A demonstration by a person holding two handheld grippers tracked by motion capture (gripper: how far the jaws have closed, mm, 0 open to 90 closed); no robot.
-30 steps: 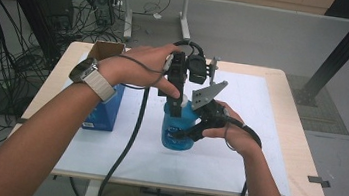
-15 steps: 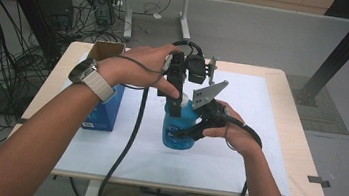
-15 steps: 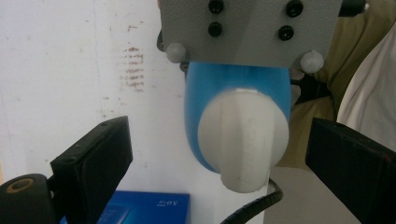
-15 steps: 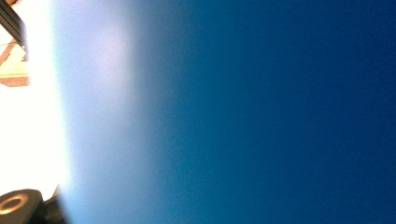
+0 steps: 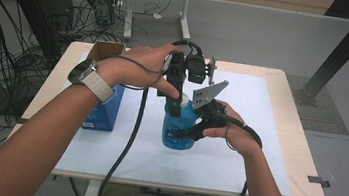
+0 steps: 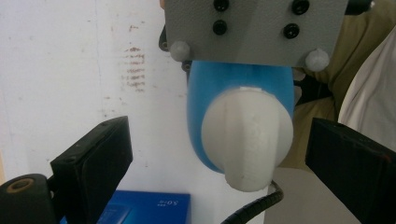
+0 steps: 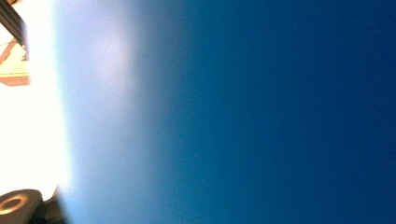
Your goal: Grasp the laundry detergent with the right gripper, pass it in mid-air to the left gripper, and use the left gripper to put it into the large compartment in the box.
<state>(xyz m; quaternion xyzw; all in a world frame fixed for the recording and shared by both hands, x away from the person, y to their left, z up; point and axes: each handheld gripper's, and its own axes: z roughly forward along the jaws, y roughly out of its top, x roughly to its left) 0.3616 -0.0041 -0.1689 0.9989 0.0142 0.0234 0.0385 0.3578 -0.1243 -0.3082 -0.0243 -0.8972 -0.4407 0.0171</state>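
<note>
A blue bottle (image 5: 179, 129) with a white cap (image 5: 181, 99) stands upright on the white mat (image 5: 236, 156) at the table's middle. My right gripper (image 5: 193, 126) comes in from the right and is shut on the bottle's body; in the right gripper view the blue wall (image 7: 280, 112) is pressed close against the camera. My left gripper (image 5: 177, 96) points down over the bottle's top. In the left gripper view its black jaws stand apart on either side of the white cap (image 6: 247, 140), touching neither side, so the left gripper (image 6: 219, 135) is open. The right gripper's grey plate (image 6: 252, 28) shows just beyond the cap.
A blue box (image 5: 105, 112) lies on the mat's left edge, with an open cardboard box (image 5: 105, 49) behind it. Black cables trail from both grippers over the table's front edge. Cables and desk legs crowd the floor behind the table (image 5: 303, 144).
</note>
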